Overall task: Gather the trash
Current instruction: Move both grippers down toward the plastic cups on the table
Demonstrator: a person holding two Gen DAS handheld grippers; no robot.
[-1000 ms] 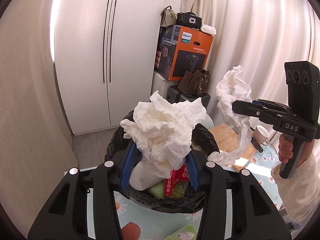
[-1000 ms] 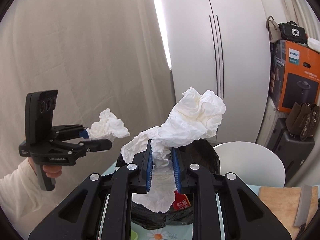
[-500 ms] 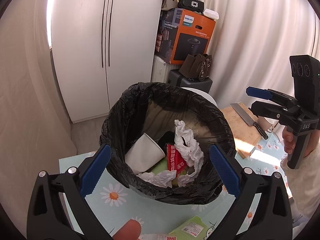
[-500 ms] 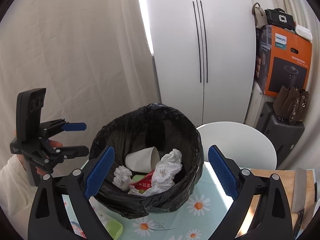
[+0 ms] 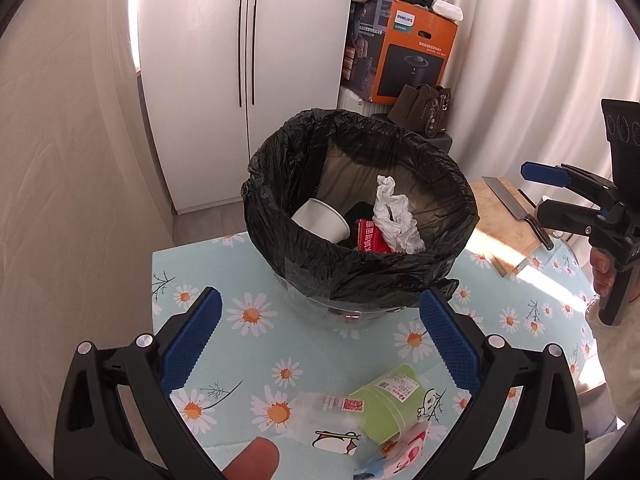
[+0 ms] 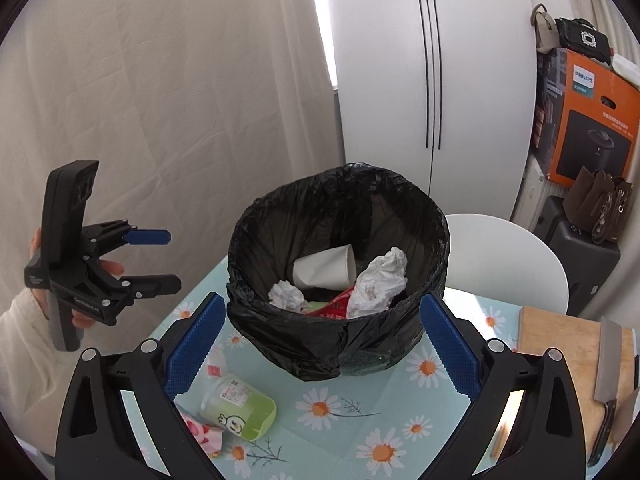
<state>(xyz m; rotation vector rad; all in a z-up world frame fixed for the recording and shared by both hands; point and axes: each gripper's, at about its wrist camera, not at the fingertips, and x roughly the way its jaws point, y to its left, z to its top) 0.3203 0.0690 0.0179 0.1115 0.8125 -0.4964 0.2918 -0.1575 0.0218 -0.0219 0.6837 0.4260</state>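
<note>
A black-lined trash bin [image 5: 360, 272] [image 6: 336, 344] stands on the daisy-print tablecloth [image 5: 248, 356]. Inside lie crumpled white tissues [image 5: 394, 216] [image 6: 378, 280], a white paper cup [image 5: 322, 220] and a red wrapper [image 5: 370, 240]. In front of the bin, a green plastic cup [image 5: 384, 400] [image 6: 240, 408] lies on its side beside a pink wrapper [image 6: 204, 432]. My left gripper [image 5: 318, 300] [image 6: 172, 258] is open and empty, held short of the bin. My right gripper [image 6: 322, 300] [image 5: 532, 192] is still opening, with nothing between its jaws.
A wooden cutting board [image 6: 560, 340] with a cleaver [image 6: 608, 364] lies at the table's right. A white chair [image 6: 508, 256] stands behind the bin. Beyond it are a white wardrobe [image 5: 200, 80], an orange box [image 5: 404, 52], bags and curtains.
Both grippers went from shut on white tissues to wide open, and the tissues now lie in the bin. Both hands sank and drew back, bringing the cup and wrapper on the table into view.
</note>
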